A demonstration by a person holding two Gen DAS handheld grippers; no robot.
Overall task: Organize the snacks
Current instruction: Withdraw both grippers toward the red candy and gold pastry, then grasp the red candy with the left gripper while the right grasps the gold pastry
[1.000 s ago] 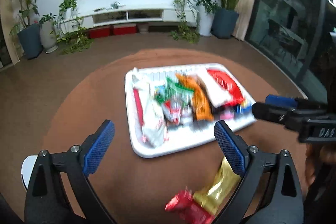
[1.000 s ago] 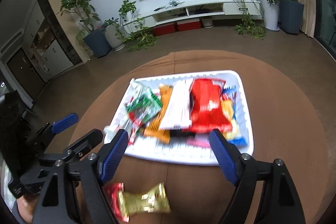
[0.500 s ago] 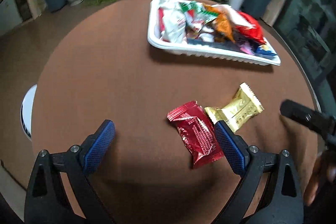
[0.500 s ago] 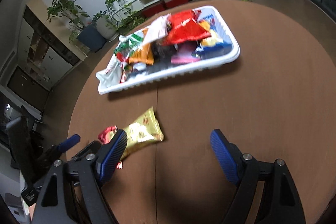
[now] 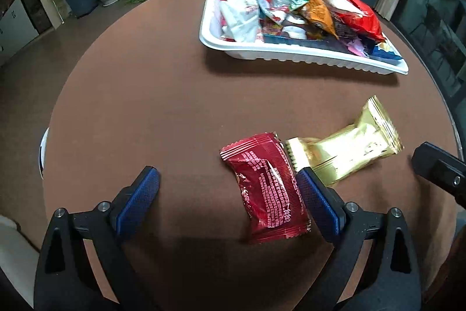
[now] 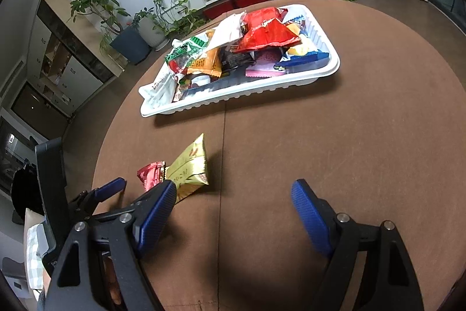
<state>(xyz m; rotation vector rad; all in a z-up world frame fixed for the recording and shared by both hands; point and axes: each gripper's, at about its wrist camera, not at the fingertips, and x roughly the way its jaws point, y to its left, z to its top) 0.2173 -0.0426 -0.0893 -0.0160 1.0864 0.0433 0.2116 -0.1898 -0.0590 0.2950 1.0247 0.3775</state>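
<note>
A white tray (image 5: 291, 56) piled with several snack packets stands at the far side of the round brown table; it also shows in the right wrist view (image 6: 326, 72). A red packet (image 5: 268, 188) and a gold packet (image 5: 346, 153) lie loose on the table near me, ends touching. My left gripper (image 5: 230, 200) is open and empty low over the table, the red packet just inside its right finger. My right gripper (image 6: 233, 206) is open and empty, right of the gold packet (image 6: 189, 168) and the red packet (image 6: 150, 175).
The brown table (image 5: 163, 95) has a seam down its middle (image 6: 224, 142). The right gripper's tip shows at the edge of the left wrist view (image 5: 437, 168). A chair (image 6: 51, 174) stands left of the table. Potted plants and a TV shelf stand beyond.
Both grippers have pulled back from above the tray and dropped low toward the near side of the table. The two loose packets now lie close in front of them. Both stay open.
</note>
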